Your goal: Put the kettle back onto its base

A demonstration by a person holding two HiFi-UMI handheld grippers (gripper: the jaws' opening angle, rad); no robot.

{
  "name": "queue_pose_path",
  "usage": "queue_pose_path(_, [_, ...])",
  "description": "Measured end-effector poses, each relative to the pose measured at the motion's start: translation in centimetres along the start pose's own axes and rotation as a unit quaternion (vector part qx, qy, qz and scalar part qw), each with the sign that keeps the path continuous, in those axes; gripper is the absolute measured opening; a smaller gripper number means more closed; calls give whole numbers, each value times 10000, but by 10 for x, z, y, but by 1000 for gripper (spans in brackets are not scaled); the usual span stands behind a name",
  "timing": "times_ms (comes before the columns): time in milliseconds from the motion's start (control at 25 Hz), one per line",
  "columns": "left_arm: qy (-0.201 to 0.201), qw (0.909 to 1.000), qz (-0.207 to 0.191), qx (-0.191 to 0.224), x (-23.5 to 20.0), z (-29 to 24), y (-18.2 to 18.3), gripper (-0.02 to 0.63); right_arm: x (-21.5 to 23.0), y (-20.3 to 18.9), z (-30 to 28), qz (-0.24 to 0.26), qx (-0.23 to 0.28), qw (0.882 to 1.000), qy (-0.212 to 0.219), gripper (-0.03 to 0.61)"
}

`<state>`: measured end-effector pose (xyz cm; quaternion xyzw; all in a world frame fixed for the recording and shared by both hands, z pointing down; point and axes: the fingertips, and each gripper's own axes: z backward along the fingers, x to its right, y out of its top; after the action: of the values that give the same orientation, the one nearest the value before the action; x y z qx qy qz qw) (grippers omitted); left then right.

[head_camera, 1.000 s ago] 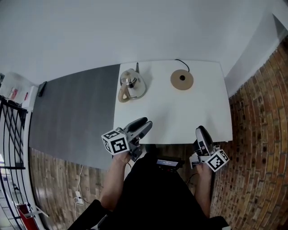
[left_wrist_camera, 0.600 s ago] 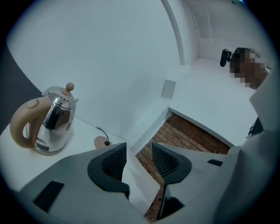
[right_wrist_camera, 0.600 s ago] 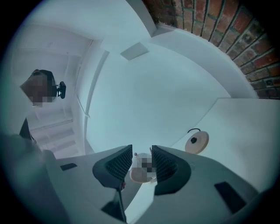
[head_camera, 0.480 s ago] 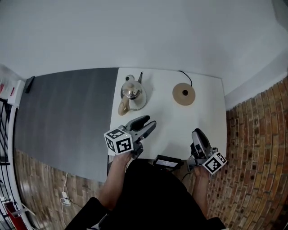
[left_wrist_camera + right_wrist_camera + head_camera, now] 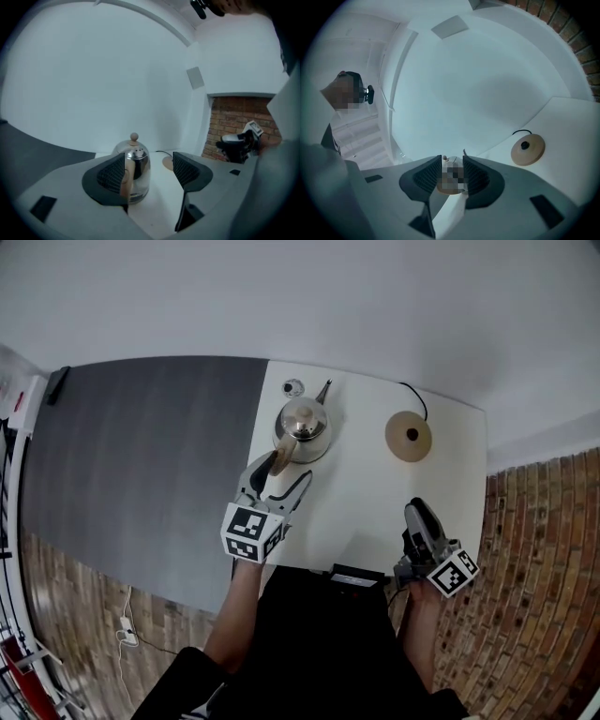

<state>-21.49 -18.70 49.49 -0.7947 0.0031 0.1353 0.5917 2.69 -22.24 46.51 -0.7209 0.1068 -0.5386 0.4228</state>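
The steel kettle point(image 5: 303, 426) stands at the far left of the white table point(image 5: 366, 512), its wooden handle point(image 5: 279, 462) pointing toward me. Its round tan base point(image 5: 409, 436) lies apart at the far right, cord trailing back. My left gripper point(image 5: 278, 476) reaches the handle with jaws opening wide. In the left gripper view the kettle point(image 5: 136, 164) shows between the jaws of that gripper point(image 5: 149, 164), and the handle point(image 5: 124, 177) lies beside the left pad with no squeeze. My right gripper point(image 5: 419, 517) hovers over the table's near right edge, far from the base point(image 5: 528, 149); the right gripper point(image 5: 452, 166) is empty.
A small round object point(image 5: 293, 386) lies behind the kettle near the table's far edge. A dark grey floor area point(image 5: 141, 446) borders the table on the left, brick flooring point(image 5: 534, 549) on the right. A black device point(image 5: 354, 575) sits at my waist.
My left gripper has moved forward up to the kettle's handle and its jaws have spread wider. The right gripper has shifted a little along the table's near edge.
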Motion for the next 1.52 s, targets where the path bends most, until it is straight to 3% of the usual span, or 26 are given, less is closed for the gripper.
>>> queue_pose_path(160, [669,9957,-563,-321,-32,-6,-17,340,3,-2,-2,-28,-114,9999,71,141])
queue_pose_path(560, [975,9829,-889,-1288,-65,-44,-63,330,28,36,13,15,154,9999,53,141])
queue_pose_path(720, [831,9810,-967,-1462,-62,-48,-65,201,33,41,18,30,219,9998,-2,141])
queue_pose_path(1040, [718,9799,-966,-1588,-56,-46,-65,170,37,37,25,-20,196,9997,-112,141])
queue_pose_path(1520, [268,9924,-640,-1018,-23,-56,-26,167,29,36,28,-16,250,9997,-71,141])
